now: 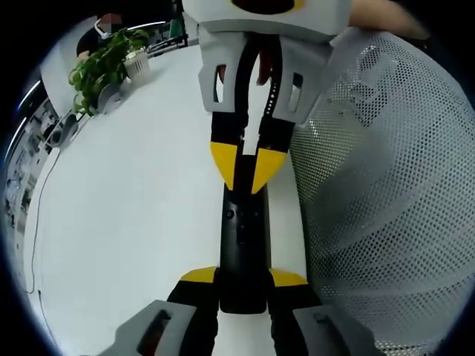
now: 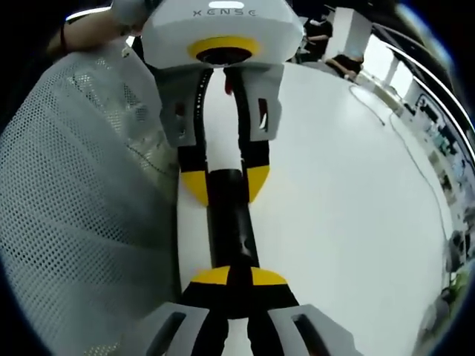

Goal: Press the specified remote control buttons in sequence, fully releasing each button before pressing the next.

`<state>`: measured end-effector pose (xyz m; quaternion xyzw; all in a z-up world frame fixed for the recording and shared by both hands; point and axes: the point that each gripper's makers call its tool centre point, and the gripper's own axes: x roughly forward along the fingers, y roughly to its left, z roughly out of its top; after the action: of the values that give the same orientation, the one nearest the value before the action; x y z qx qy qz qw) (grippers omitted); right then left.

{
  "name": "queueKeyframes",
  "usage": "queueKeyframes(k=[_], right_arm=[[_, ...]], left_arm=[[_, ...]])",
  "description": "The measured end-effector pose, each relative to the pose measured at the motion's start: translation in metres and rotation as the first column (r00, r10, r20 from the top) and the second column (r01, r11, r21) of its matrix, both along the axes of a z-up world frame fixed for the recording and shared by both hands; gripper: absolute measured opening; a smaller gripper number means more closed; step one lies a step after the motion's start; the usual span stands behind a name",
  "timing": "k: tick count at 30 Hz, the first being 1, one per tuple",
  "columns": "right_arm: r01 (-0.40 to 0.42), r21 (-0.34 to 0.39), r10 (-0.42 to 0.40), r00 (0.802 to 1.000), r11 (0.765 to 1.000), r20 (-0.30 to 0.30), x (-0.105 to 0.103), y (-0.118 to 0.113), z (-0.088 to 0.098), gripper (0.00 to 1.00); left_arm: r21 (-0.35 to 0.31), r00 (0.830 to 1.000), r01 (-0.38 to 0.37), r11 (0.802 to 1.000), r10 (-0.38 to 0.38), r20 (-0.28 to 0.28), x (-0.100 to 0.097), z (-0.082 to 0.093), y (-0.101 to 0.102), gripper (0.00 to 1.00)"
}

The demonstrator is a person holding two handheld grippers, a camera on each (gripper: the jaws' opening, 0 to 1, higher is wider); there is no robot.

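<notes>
A slim black remote control (image 1: 241, 237) lies lengthwise over the white table (image 1: 133, 222). My left gripper (image 1: 243, 278) is shut on its near end, with the yellow-tipped jaws clamping both sides. My right gripper (image 1: 245, 182) comes in from the opposite side. It is shut, and its yellow tips rest together on the remote's top face just beyond the small buttons. In the right gripper view the remote (image 2: 231, 222) runs from my right gripper (image 2: 239, 276) up to my left gripper (image 2: 226, 185), which clamps its far end.
A white mesh chair back (image 1: 386, 185) stands close beside the remote and also shows as the mesh chair back (image 2: 74, 208). A potted plant (image 1: 104, 67) sits at the table's far corner. Thin cables (image 2: 415, 156) trail along the table edge. A hand (image 1: 386, 15) holds the right gripper.
</notes>
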<state>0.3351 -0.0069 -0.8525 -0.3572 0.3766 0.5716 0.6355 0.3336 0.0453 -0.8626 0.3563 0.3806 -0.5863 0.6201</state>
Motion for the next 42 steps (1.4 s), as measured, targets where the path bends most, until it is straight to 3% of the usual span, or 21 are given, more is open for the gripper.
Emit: queueKeyframes(k=[7,15,28,39,42], right_arm=[[0.053,0.039,-0.052,0.998,0.998,-0.030,0.001,0.000,0.001,0.04],[0.003,0.020,-0.004,1.000,1.000,0.014,-0.001,0.003,0.001,0.04],[-0.037,0.003,0.037,0.999,0.999,0.023,0.001,0.008,-0.002,0.02],[0.015,0.050,-0.015,1.000,0.999,-0.007,0.003,0.008,0.000,0.02],[-0.022,0.041,0.021,0.999,0.999,0.024,0.002,0.011,0.001,0.00]], left_arm=[[-0.004,1.000,-0.003,1.000,0.003,-0.001,0.000,0.000,0.000,0.25],[-0.002,1.000,0.000,1.000,0.000,-0.001,0.000,0.000,0.000,0.25],[-0.003,1.000,0.002,1.000,-0.002,-0.003,0.001,0.000,0.001,0.25],[-0.005,1.000,0.001,1.000,-0.001,-0.003,0.001,-0.001,0.000,0.25],[-0.011,1.000,-0.004,1.000,0.004,-0.004,0.001,-0.001,0.000,0.25]])
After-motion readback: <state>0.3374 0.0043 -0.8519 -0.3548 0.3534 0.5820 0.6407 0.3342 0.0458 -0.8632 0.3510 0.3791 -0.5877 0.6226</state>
